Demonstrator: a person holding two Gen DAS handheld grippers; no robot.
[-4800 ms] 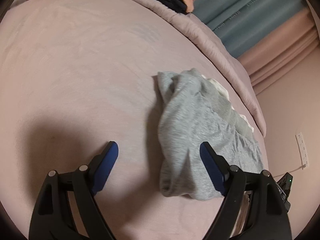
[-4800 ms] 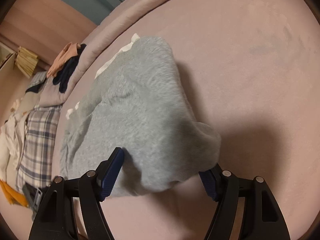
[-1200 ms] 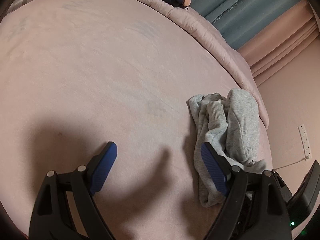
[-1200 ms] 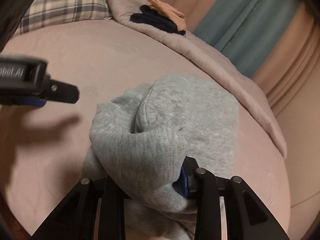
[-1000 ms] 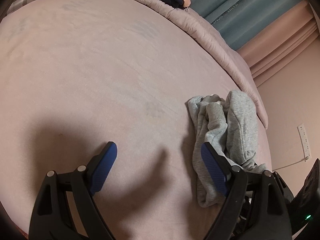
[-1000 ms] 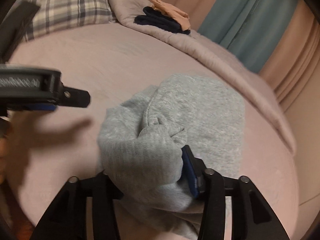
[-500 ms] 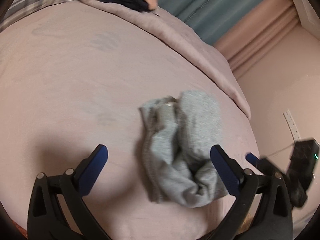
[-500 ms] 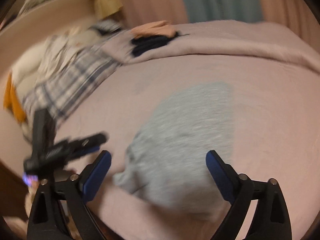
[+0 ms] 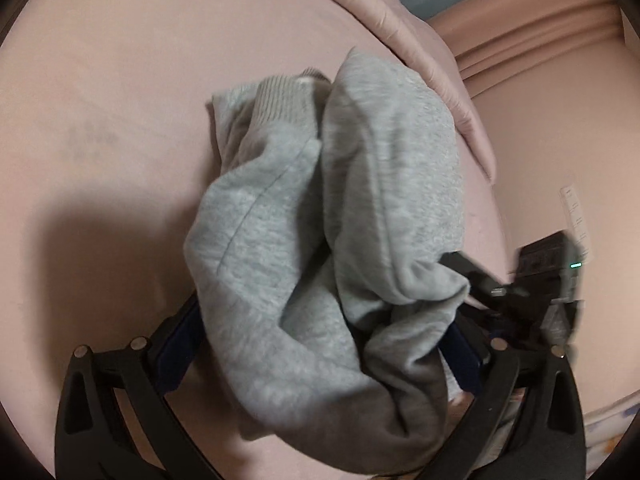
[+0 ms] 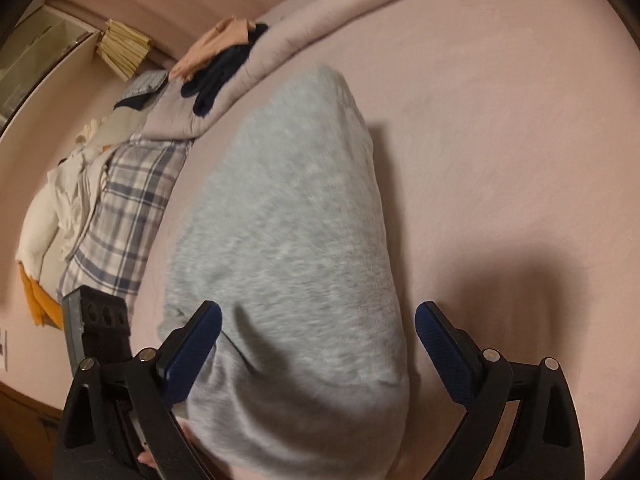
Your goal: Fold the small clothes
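Note:
A grey sweatshirt (image 9: 320, 220) lies bunched on the pink bed sheet (image 9: 120, 80), a ribbed cuff at its far end. My left gripper (image 9: 320, 344) is open, its blue-padded fingers either side of the garment's near end. In the right wrist view the same grey sweatshirt (image 10: 288, 240) lies between the open fingers of my right gripper (image 10: 316, 332), which straddles its near end. The right gripper also shows at the right of the left wrist view (image 9: 532, 292), at the garment's edge.
A rolled pink duvet (image 10: 320, 20) runs along the far side, with dark and peach clothes (image 10: 216, 56) on it. A plaid pillow (image 10: 120, 208) and white laundry (image 10: 60, 200) lie at the left. A wall socket (image 9: 576, 216) is beyond the bed's edge.
My right gripper let go of the sweatshirt and opened. Both grippers moved in close, and the garment now lies between the fingers of each.

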